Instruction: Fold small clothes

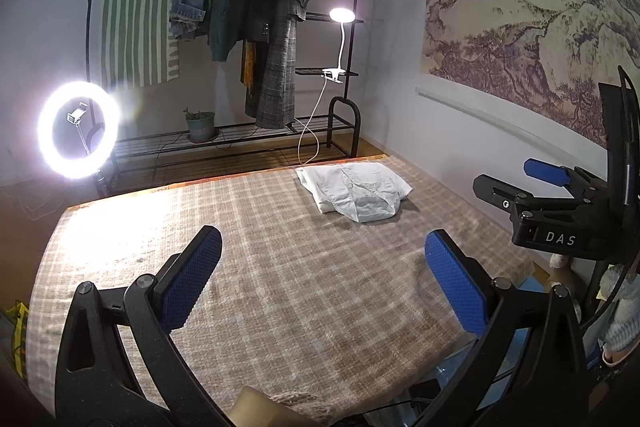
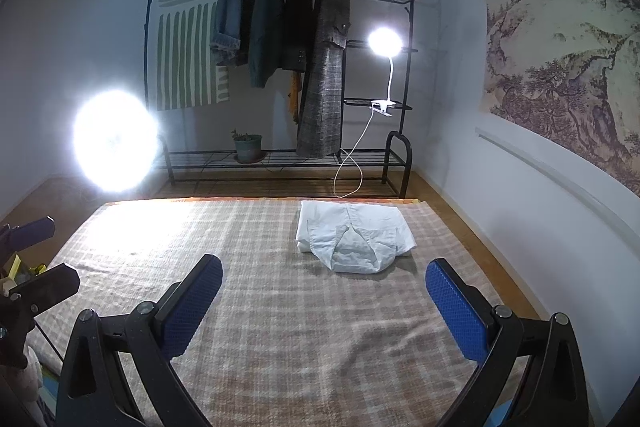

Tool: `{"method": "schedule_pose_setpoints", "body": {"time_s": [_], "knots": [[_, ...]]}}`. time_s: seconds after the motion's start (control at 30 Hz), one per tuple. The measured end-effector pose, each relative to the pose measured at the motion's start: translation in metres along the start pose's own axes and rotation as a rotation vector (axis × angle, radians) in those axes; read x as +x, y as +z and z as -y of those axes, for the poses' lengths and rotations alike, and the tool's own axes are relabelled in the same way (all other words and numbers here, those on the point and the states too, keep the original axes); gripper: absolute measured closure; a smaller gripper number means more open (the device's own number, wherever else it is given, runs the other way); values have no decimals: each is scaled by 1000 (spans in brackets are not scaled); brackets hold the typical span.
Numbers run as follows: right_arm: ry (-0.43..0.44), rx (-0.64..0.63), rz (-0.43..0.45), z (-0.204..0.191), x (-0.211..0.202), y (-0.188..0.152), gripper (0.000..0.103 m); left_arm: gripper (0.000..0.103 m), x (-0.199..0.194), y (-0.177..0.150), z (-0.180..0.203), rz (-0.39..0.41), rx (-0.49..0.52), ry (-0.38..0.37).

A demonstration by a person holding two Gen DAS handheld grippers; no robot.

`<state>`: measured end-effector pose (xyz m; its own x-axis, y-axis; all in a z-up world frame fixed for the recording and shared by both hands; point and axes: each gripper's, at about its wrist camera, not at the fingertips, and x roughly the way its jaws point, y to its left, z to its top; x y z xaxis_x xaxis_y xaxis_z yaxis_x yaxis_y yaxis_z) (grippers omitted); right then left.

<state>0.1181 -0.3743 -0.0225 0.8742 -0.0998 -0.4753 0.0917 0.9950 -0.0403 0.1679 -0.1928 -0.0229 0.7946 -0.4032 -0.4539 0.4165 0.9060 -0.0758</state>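
Showing "DAS" lettering (image 1: 560, 238): left view only.

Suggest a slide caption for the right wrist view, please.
Open right gripper faces a folded white shirt on the plaid blanket.

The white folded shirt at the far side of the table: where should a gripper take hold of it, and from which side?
Probably the right edge of the white folded shirt, approached from the right by the open right gripper. There the layers stack flat over the plaid cloth; the near collar end is rounded and puffy.
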Motion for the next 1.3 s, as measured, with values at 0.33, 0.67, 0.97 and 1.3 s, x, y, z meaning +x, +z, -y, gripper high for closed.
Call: {"method": "schedule_pose_setpoints", "body": {"time_s": [0.33,0.67,0.97,1.3], "knots": [[10,-8,1,-4,-2,-2,0,0,0,0,0,3,12,2],[18,-12,-6,-3,-1,-1,0,0,-1,0,0,7,15,3],[17,-11,-3,-3,-1,-2,0,0,0,-1,1,8,18,5],[20,-10,-8,-2,0,-4,0,0,0,-2,1,11,21,11]]}}
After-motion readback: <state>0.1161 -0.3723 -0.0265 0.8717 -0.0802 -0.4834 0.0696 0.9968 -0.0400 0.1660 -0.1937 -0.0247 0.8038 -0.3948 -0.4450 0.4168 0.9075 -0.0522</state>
